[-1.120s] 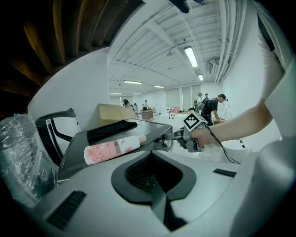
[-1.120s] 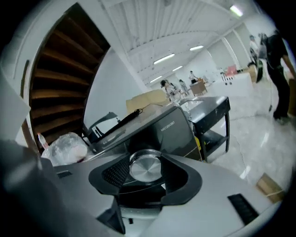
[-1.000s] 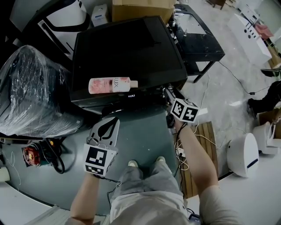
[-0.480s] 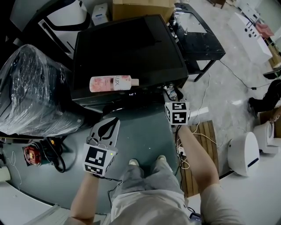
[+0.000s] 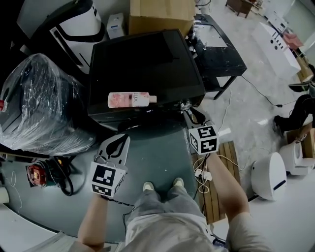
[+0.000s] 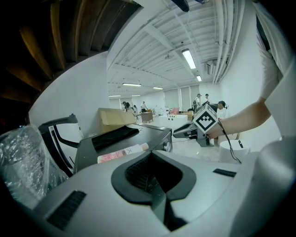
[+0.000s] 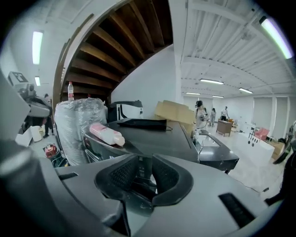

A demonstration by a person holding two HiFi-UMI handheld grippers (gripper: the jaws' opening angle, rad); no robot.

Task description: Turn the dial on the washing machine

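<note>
The black washing machine [image 5: 147, 59] stands ahead of me with a pink bottle [image 5: 130, 99] lying on its lid. Its silver dial [image 6: 166, 146] sits at the front right corner. My right gripper [image 5: 186, 107] reaches to that corner; in the left gripper view the right gripper [image 6: 176, 134] has its tips just right of the dial. Its jaws are closing, and the right gripper view shows a narrow gap [image 7: 141, 173] with only dark panel behind it, no dial. My left gripper [image 5: 119, 140] hangs shut and empty before the machine's front.
A plastic-wrapped bundle [image 5: 44, 103] stands left of the machine, a cardboard box [image 5: 160, 15] behind it and a black table [image 5: 221, 49] to its right. A wooden pallet [image 5: 231, 162], cables, a white round device [image 5: 268, 174] and a red tool [image 5: 37, 174] lie on the floor.
My right gripper has turned and shifted slightly at the machine's front right corner, its marker cube facing differently now. The left gripper has stayed put.
</note>
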